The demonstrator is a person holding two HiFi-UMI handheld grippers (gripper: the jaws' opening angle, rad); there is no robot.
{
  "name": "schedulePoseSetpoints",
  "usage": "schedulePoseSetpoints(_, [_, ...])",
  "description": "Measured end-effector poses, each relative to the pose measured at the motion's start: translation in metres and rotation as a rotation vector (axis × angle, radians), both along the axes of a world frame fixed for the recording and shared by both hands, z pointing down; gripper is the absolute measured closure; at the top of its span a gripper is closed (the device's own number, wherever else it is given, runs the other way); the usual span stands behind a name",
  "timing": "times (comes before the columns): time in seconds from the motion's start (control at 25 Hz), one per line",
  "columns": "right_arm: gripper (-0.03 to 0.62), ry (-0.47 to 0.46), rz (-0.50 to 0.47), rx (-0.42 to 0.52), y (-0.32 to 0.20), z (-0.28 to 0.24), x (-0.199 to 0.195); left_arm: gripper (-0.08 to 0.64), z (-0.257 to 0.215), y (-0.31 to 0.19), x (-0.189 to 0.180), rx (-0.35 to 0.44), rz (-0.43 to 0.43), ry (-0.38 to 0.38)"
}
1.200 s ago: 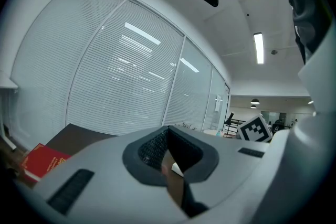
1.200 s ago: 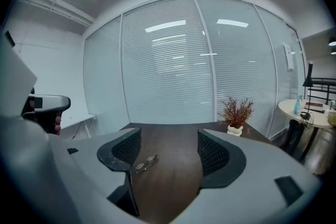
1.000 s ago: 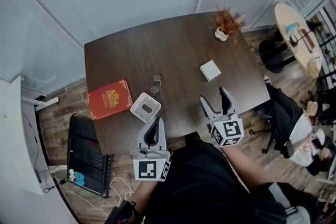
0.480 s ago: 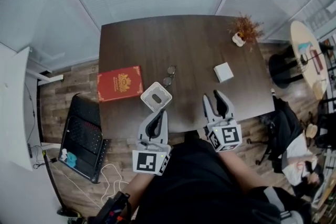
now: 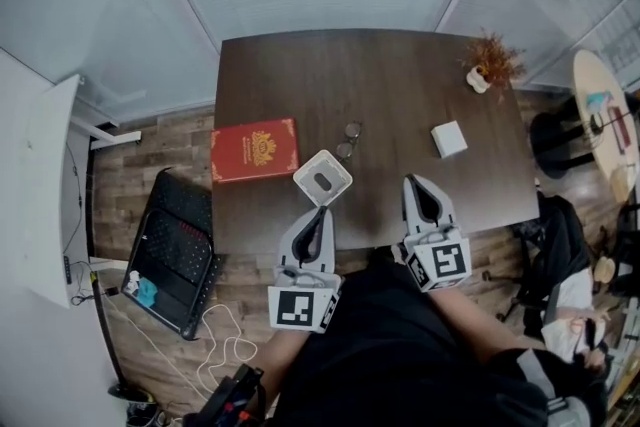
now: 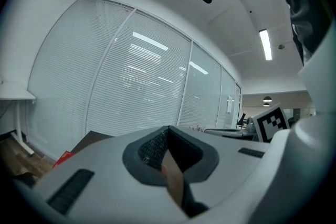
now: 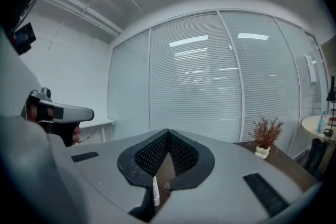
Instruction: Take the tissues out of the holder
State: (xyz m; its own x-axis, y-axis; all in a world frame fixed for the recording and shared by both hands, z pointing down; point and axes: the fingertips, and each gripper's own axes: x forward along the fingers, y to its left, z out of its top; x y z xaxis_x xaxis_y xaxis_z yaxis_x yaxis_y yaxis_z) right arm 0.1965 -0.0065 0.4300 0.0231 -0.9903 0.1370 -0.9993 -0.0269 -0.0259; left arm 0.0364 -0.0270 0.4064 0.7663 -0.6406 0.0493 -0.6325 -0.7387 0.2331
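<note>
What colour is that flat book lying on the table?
Red book with a gold emblem; the head view shows it best.

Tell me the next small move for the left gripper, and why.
Probably open the left gripper and ease it forward over the tissue holder. Its jaws are shut with nothing between them, its tip sits just short of the holder, and no tissue seems to stick out of the slot yet.
</note>
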Motion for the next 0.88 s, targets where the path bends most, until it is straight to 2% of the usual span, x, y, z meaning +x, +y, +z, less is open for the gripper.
schedulePoseSetpoints(0.36, [0.583,-0.02,0.009,0.02,0.007,-0.007,-0.033,0.563,-0.001,0.006,-0.027,0.017,-0.024,-0.024])
schedulePoseSetpoints(0.56, [0.583,0.0,0.015,0.05,0.013,-0.019,-0.05,0.563,-0.001,0.008,-0.037,0.037,-0.014,-0.035])
schedulePoseSetpoints(0.76, [0.583,0.008,-0.018,0.057,0.016,-0.034,-0.074,0.563,-0.011,0.002,-0.062,-0.033,-0.094,0.003])
schedulePoseSetpoints(0.88, [0.583,0.007,-0.03,0.078,0.013,-0.048,-0.088,0.563,-0.023,0.002,-0.081,-0.022,-0.145,0.03])
